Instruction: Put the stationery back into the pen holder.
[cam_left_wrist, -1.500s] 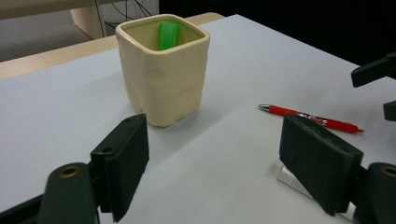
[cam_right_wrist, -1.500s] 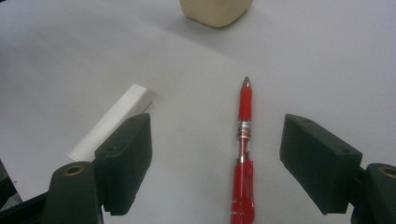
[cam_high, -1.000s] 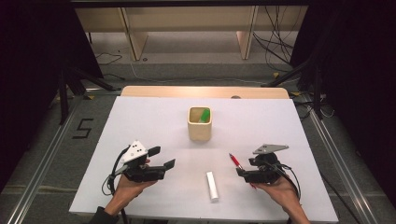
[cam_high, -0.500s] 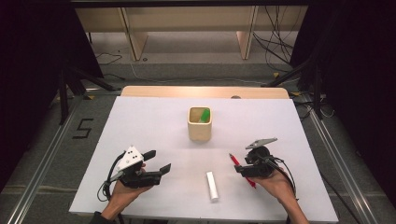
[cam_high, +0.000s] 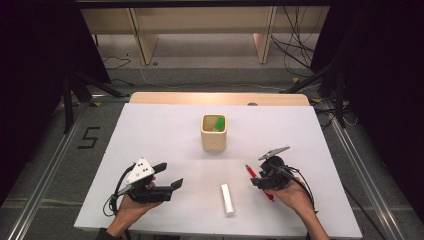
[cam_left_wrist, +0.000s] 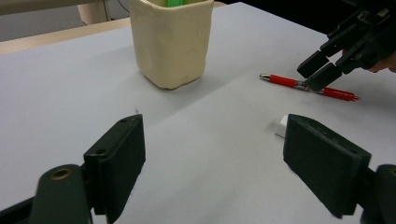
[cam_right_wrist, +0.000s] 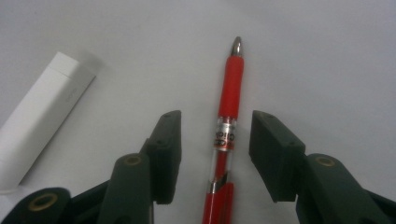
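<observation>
A red pen (cam_high: 253, 175) lies on the white table (cam_high: 150, 130) at the front right. My right gripper (cam_high: 258, 181) is lowered over the pen (cam_right_wrist: 226, 130), which lies lengthwise between the two jaws with a gap on each side. These jaws have just been closing and the pads do not touch the pen. My left gripper (cam_high: 171, 174) is open at the front left, holding nothing (cam_left_wrist: 212, 140). A cream cup (cam_high: 214, 133) with a green thing (cam_high: 219, 123) inside stands mid-table.
A white stick-shaped object (cam_high: 227, 199) lies near the front edge between the grippers, just left of the pen (cam_right_wrist: 42, 116). From the left gripper view, the cup (cam_left_wrist: 170, 42) is ahead and the right gripper (cam_left_wrist: 317, 70) is over the pen (cam_left_wrist: 285, 80).
My right gripper has moved left and down onto the pen, and its jaws have narrowed around it. The left gripper has stayed about where it was.
</observation>
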